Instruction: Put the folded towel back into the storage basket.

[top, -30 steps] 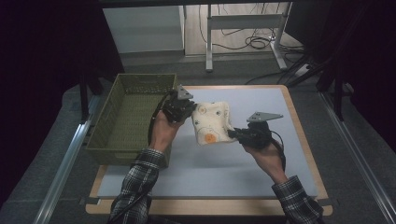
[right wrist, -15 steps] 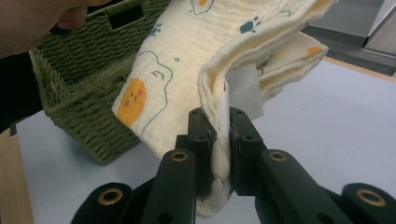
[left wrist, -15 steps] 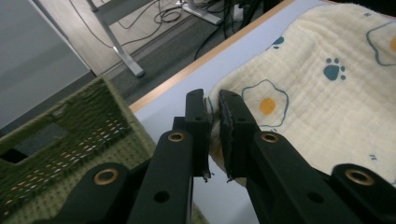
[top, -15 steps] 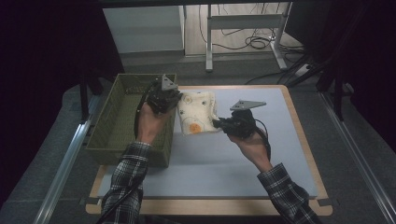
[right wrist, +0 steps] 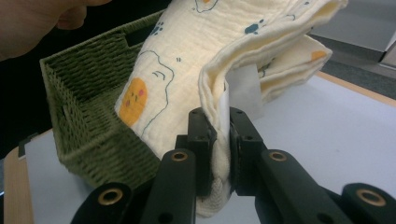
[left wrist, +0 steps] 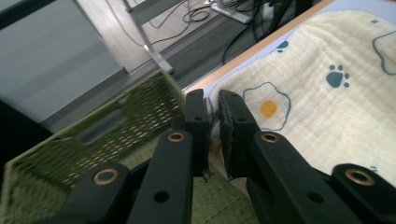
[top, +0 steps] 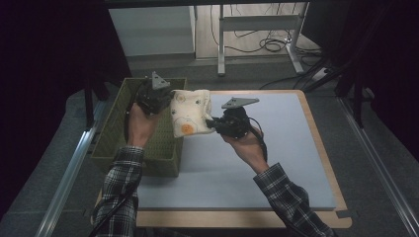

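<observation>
A basket (top: 163, 148) sits on the left part of the table (top: 276, 163). A folded cloth (top: 190, 111) hangs above the basket's right wall, between the left gripper (top: 165, 98) and the right gripper (top: 213, 123).

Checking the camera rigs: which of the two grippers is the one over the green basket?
The left gripper: it holds the folded cloth above the green basket's right rim. The right gripper grips the cloth's other edge over the blue mat.
</observation>
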`<state>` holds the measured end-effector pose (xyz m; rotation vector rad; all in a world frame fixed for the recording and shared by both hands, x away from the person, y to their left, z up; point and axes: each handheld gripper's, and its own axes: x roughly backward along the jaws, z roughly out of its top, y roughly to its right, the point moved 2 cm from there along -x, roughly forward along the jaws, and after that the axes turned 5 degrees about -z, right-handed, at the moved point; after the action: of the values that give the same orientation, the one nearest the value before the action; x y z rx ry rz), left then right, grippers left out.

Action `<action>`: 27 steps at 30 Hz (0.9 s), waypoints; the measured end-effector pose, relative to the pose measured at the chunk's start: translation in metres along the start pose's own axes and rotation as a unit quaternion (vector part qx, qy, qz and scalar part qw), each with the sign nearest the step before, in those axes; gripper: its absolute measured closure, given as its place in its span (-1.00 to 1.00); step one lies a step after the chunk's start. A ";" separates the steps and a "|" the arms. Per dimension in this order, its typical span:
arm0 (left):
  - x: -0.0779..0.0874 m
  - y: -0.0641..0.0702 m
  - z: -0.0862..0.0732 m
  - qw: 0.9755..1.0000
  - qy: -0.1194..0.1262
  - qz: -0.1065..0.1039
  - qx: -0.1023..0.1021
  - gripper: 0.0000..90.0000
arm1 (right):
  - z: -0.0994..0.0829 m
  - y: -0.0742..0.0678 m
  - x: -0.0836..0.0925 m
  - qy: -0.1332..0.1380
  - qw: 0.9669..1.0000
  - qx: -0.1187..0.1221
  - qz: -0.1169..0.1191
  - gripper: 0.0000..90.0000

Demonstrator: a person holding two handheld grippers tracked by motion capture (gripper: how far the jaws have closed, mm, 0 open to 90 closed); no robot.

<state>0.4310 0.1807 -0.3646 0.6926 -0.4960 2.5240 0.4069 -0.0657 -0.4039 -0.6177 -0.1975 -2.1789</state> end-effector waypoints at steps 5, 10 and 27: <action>0.007 -0.013 -0.007 1.000 -0.006 0.018 0.003 0.83 | 0.008 -0.012 -0.016 -0.001 1.000 0.012 0.003 0.80; 0.011 -0.026 -0.017 0.999 -0.019 0.034 0.005 0.83 | 0.014 -0.025 -0.035 -0.007 1.000 0.014 0.009 0.81; 0.011 -0.066 -0.060 0.996 -0.060 0.063 0.021 0.83 | 0.028 -0.073 -0.106 -0.060 0.997 0.050 0.015 0.80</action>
<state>0.4350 0.2662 -0.3925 0.8563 -0.5449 2.6274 0.4166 0.0632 -0.4269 -0.6900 -0.3575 -2.0910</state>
